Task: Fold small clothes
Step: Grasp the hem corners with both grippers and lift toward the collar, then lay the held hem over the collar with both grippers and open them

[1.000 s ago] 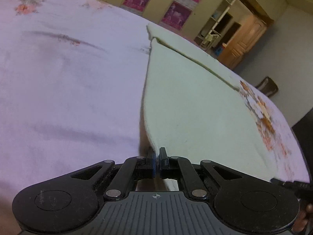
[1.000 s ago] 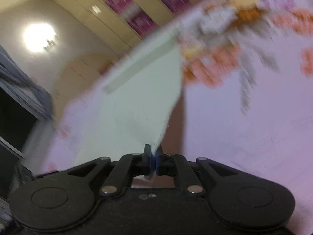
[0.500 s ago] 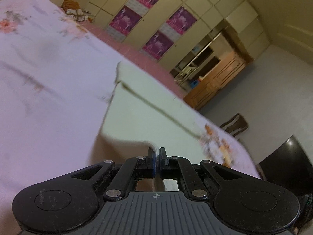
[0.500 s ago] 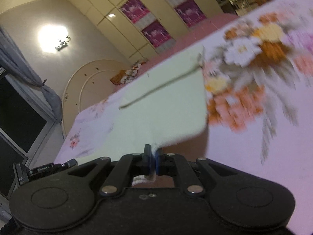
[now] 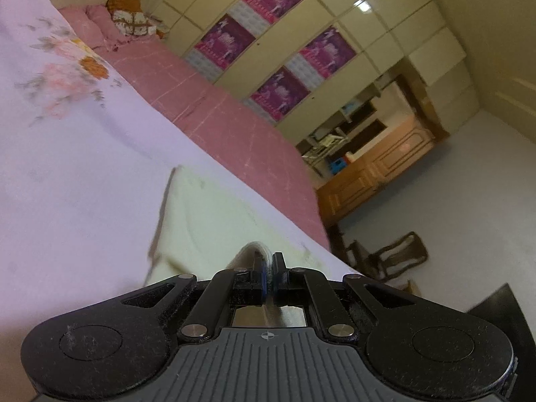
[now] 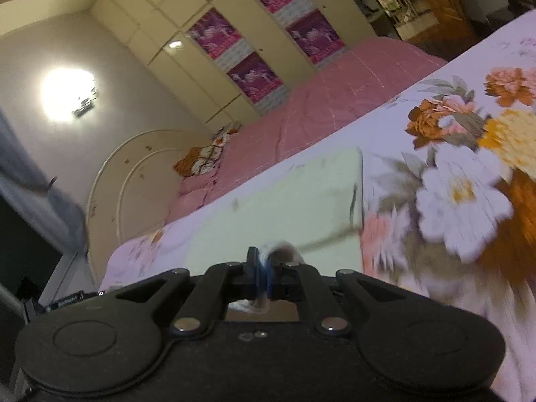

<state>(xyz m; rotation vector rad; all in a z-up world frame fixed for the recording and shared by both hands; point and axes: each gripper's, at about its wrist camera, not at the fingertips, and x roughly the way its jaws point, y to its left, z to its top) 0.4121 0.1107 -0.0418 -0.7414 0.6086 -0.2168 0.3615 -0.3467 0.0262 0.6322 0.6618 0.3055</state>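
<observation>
Both grippers have advanced across the bed since the earlier frames, carrying the pinched near edge of the cloth up and over toward its far edge, so that much less cloth now shows ahead of each camera. Nearest the lens, the left gripper (image 5: pixel 268 269) has its jaws closed on a small raised hump of the pale cream cloth (image 5: pixel 201 214); the right gripper (image 6: pixel 263 268) likewise has its jaws closed on a bunched corner of the same cloth (image 6: pixel 301 194). Gripping two corners of one edge keeps that edge straight and taut while it travels, which is judged necessary for an even fold. Beyond the fingers, the remaining cloth lies flat on the floral bedsheet (image 5: pixel 67 174), near the sheet's far edge where it meets the pink quilt (image 5: pixel 214 114). A fold line or hem shows as a dark seam along the cloth's side. Farther off lie pillows (image 6: pixel 204 160) by the headboard (image 6: pixel 134 167), then the wardrobe (image 6: pixel 241 33) with purple panels. The fold appears partly complete; release is not yet made.
</observation>
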